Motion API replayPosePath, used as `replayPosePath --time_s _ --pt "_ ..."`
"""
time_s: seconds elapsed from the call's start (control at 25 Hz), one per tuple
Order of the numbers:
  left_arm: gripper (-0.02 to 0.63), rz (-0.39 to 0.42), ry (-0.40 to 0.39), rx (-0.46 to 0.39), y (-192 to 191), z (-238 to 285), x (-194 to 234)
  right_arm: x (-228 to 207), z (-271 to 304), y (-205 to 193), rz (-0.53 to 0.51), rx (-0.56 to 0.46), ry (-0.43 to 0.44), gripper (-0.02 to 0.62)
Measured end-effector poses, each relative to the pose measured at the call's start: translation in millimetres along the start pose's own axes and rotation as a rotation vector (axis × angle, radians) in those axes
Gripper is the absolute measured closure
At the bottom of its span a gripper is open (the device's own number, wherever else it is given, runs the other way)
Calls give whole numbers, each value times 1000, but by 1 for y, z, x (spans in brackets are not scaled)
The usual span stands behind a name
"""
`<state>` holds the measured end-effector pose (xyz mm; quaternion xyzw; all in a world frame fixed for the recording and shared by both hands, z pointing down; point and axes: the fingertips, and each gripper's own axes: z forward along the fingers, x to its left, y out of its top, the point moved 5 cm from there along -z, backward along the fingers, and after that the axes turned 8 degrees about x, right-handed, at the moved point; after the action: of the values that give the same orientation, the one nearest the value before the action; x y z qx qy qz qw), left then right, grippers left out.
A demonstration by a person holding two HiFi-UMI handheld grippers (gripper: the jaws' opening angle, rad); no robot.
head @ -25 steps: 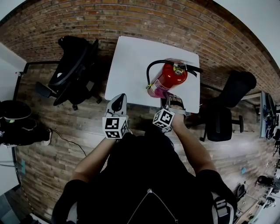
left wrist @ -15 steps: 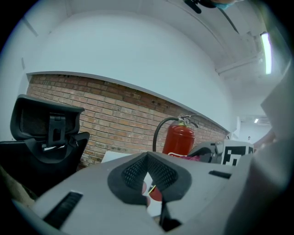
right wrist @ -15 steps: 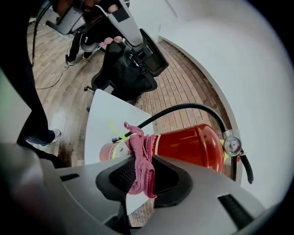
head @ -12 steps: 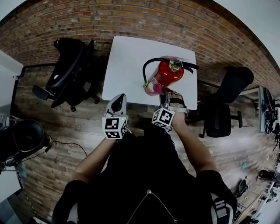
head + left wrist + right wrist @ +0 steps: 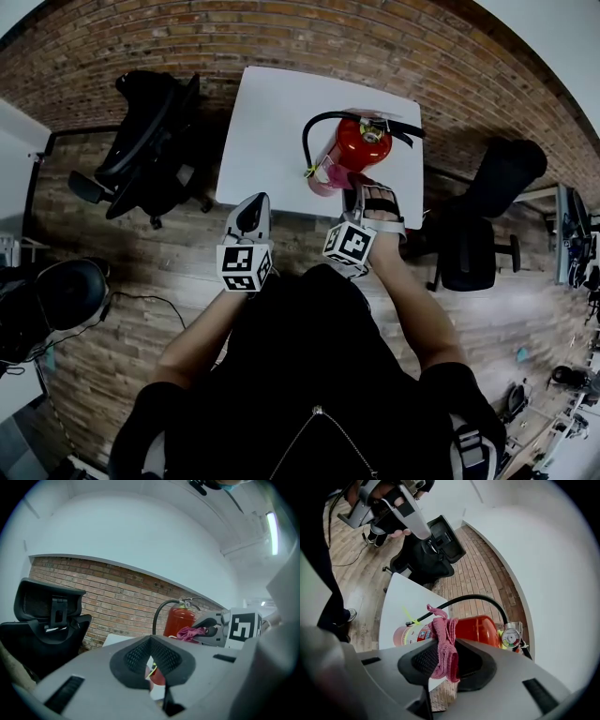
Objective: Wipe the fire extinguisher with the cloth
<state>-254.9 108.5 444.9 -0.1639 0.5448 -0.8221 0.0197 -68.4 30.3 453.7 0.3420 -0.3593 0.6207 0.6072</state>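
A red fire extinguisher [image 5: 354,148] with a black hose [image 5: 314,131] stands on the small white table [image 5: 272,122]. My right gripper [image 5: 362,190] is shut on a pink cloth [image 5: 443,644], which bunches between the jaws and hangs right against the cylinder's near side [image 5: 474,627]. The pressure gauge [image 5: 512,638] shows at the cylinder's top. My left gripper [image 5: 254,204] hovers at the table's near edge, left of the extinguisher, shut with nothing in it. In the left gripper view, the extinguisher [image 5: 181,619], the cloth [image 5: 189,632] and the right gripper [image 5: 212,629] lie ahead to the right.
A black office chair [image 5: 148,141] stands left of the table and another [image 5: 487,234] to its right. A brick wall [image 5: 309,37] runs behind the table. The floor is wood planks, with a cable and dark bags [image 5: 47,300] at far left.
The right gripper with the cloth has edged a little closer along the extinguisher's near side. The left gripper has hardly moved. The head view has shifted slightly.
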Motion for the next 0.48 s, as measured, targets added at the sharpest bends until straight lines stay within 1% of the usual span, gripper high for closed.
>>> replayPosePath --time_s 0.24,0.48 --pt "575 8 44 -1 -2 -10 -14 -15 -10 -2 -9 -32 -31 492" --pt "575 9 102 -7 -3 -30 -33 -32 -20 -5 -13 -61 -33 492"
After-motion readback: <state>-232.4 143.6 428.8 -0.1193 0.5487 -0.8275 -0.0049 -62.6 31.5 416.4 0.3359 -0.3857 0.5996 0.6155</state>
